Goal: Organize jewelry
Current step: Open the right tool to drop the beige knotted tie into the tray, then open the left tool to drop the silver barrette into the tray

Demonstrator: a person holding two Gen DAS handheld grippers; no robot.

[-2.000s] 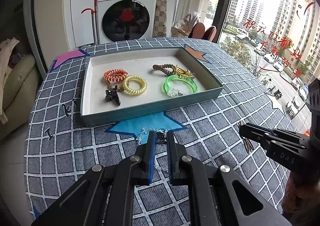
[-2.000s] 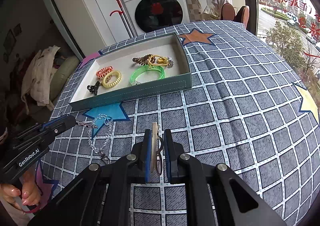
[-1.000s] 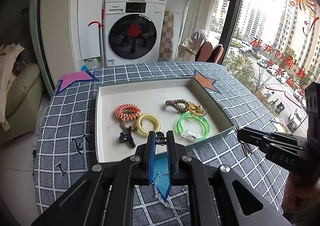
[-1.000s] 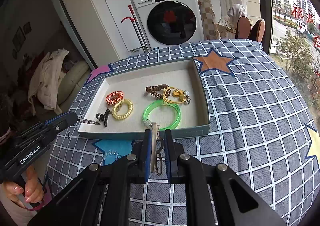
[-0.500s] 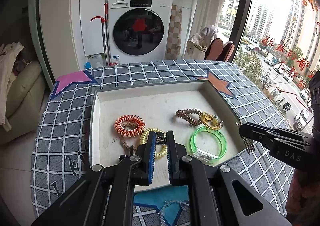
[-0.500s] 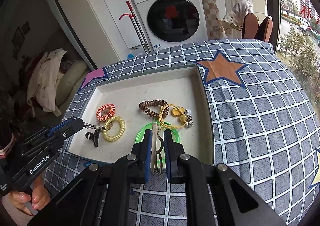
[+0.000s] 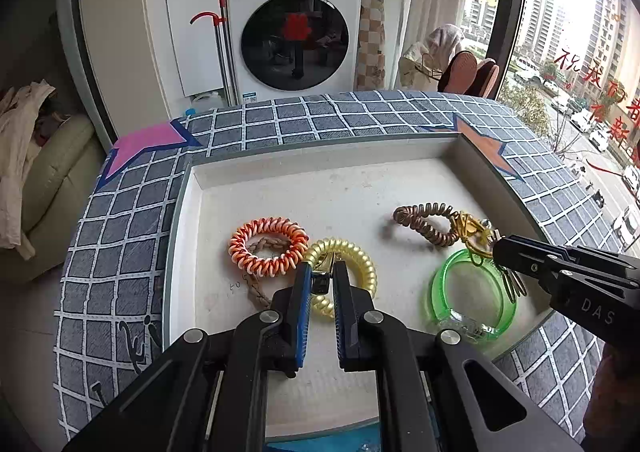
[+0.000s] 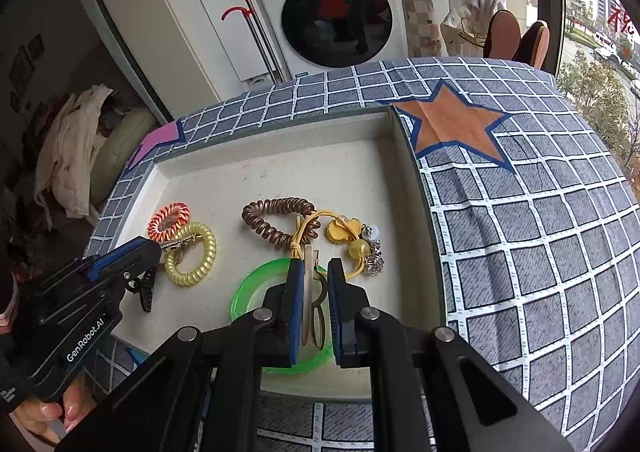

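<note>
Both grippers' fingers pinch jewelry above the tray point(image 8: 428, 219). The left gripper point(image 7: 320, 284) holds a chain end over the yellow coil point(image 7: 360, 264); the right gripper point(image 8: 314, 292) clamps a hair clip point(image 8: 310, 292), long axis along its fingers, over the green bangle point(image 8: 256, 288). Only the right view shows the black claw clip point(image 8: 146, 290).

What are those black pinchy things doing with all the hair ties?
A person is tidying jewelry into a shallow tray. The left tool is shut on a silver chain bracelet, above the yellow coil tie. The right tool is shut on a metal hair clip, over the green bangle. The orange tie and brown tie lie in the tray.
</note>
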